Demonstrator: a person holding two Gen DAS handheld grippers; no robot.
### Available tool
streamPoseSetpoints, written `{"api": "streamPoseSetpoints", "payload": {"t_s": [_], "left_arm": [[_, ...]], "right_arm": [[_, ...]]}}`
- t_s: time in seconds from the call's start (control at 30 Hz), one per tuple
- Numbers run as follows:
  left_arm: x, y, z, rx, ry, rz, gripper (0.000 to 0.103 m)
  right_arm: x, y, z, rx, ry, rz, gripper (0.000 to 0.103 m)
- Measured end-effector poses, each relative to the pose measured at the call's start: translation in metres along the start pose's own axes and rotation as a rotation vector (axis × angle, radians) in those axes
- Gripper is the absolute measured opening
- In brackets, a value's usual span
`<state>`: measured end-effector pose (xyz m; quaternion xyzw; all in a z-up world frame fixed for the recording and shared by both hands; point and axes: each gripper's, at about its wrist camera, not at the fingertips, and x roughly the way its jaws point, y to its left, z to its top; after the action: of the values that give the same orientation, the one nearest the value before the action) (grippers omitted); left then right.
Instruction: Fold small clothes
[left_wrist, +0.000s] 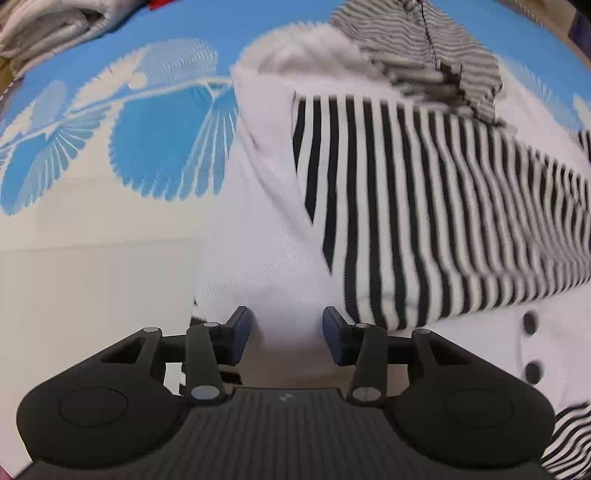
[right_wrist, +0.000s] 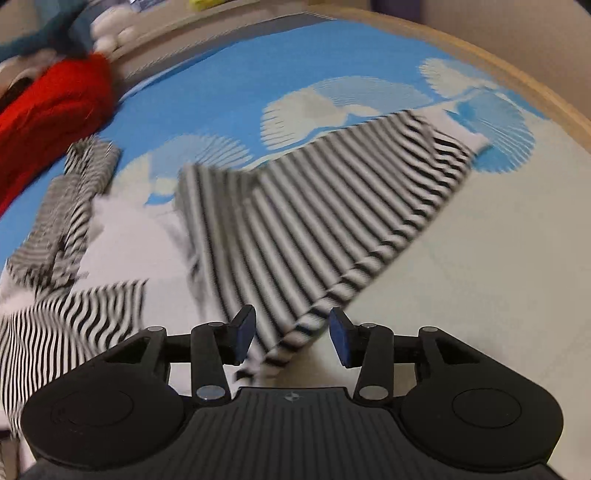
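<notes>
Right wrist: right gripper (right_wrist: 291, 334) jaws apart, striped sleeve (right_wrist: 314, 236) lying loose between them; left gripper (left_wrist: 286, 334) apart over white garment (left_wrist: 258, 236); risk: the sleeve snags on a pad, undoing the fold.

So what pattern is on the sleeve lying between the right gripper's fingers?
Black and white stripes on the sleeve, clearest in the right wrist view.
</notes>
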<state>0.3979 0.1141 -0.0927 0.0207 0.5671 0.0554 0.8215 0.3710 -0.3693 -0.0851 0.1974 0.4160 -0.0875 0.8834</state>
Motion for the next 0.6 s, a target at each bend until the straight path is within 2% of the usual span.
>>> {"api": "streamPoseSetpoints", "payload": {"t_s": [0.1, 0.23, 0.3, 0.47, 0.6], "left_arm": [[-0.03, -0.003, 0.009, -0.029, -0.103, -0.051, 0.054], [-0.054, -0.02, 0.017, -0.013, -0.181, -0.05, 0.058], [-0.058, -0.029, 0.02, -0.007, -0.193, -0.064, 0.058], [-0.058, -0.045, 0.023, -0.008, -0.188, -0.086, 0.058], [-0.058, -0.053, 0.024, 0.007, -0.194, -0.099, 0.058]], "right_arm": [[0.004, -0.026, 0.004, 0.092, -0.031, -0.021, 0.046], [0.012, -0.051, 0.009, 0.145, -0.09, -0.048, 0.046], [0.021, -0.063, 0.012, 0.153, -0.104, -0.085, 0.046], [0.045, -0.097, 0.025, 0.246, -0.139, -0.114, 0.046], [0.058, -0.117, 0.038, 0.279, -0.228, -0.114, 0.046]]}}
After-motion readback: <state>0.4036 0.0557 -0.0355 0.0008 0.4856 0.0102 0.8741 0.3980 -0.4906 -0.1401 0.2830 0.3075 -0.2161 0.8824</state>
